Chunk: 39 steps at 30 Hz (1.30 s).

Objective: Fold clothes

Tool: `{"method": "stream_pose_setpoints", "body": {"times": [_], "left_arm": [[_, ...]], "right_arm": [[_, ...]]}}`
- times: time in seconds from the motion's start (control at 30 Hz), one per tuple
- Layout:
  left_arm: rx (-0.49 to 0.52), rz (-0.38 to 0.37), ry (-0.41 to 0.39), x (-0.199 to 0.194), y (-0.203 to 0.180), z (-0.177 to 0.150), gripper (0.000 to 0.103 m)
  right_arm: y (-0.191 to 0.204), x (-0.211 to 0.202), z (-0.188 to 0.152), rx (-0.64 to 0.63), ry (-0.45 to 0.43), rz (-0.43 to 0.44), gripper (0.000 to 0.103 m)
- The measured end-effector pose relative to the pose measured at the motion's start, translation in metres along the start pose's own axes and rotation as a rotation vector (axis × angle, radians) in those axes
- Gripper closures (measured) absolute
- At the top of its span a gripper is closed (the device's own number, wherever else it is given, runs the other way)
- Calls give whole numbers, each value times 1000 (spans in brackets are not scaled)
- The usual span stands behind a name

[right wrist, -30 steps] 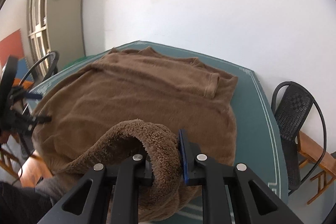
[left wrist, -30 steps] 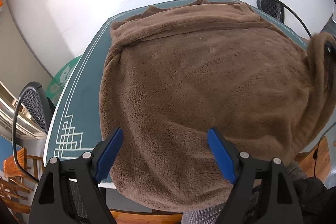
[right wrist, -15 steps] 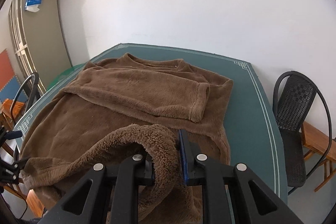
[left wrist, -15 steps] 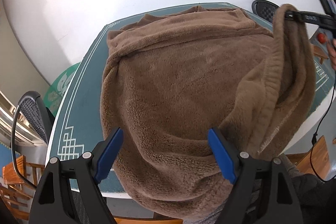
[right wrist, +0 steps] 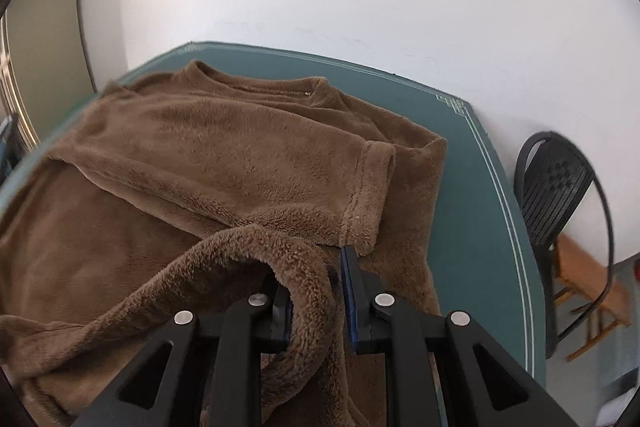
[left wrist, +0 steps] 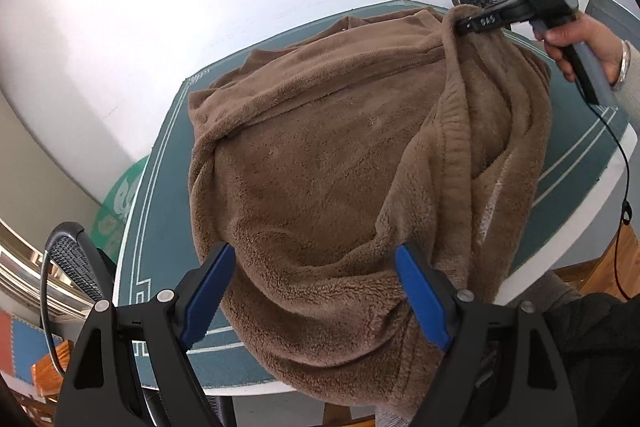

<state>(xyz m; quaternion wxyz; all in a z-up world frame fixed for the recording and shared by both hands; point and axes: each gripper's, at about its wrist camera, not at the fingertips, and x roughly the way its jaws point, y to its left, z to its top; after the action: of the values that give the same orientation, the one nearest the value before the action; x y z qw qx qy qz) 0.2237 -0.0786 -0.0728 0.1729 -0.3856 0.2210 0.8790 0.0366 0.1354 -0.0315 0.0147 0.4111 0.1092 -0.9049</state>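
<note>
A brown fleece sweater [left wrist: 320, 155] lies spread on a green table [left wrist: 160, 187], its hem hanging over the near edge. One sleeve [right wrist: 280, 163] is folded across the chest below the collar [right wrist: 256, 83]. My left gripper [left wrist: 312, 291] is open above the near hem, holding nothing. My right gripper [right wrist: 316, 287] is shut on the sweater's right hem corner [right wrist: 304, 291] and holds it raised over the sweater's far right side; it also shows in the left wrist view [left wrist: 476, 23], with fabric draping down from it.
A black mesh chair [right wrist: 560, 195] stands right of the table near a wooden bench [right wrist: 588, 275]. Another black chair [left wrist: 68, 267] stands at the left. A white wall rises behind the table. A cable [left wrist: 624, 195] hangs from the right gripper.
My right gripper has carried the gripped hem up and forward toward the collar end, lifting a fold of fabric over the sweater's right side. The left gripper has stayed open over the near hem.
</note>
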Motion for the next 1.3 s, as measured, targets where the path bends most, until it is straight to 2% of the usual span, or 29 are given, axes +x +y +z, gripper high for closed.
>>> {"method": "stream_pose_setpoints", "body": {"times": [0.27, 0.5, 1.0, 1.17, 1.3], "left_arm": [[-30, -1, 31, 4, 14, 3, 18], [-16, -10, 19, -11, 22, -5, 18], [280, -26, 63, -30, -7, -50, 18], [354, -48, 57, -31, -24, -57, 18], [370, -43, 40, -27, -33, -53, 18]], "right_arm": [[10, 19, 3, -51, 3, -61, 85], [8, 43, 5, -20, 40, -44, 85], [20, 48, 4, -43, 29, -104, 84], [21, 49, 5, -39, 37, -108, 84], [20, 49, 6, -34, 40, -101, 84]]}}
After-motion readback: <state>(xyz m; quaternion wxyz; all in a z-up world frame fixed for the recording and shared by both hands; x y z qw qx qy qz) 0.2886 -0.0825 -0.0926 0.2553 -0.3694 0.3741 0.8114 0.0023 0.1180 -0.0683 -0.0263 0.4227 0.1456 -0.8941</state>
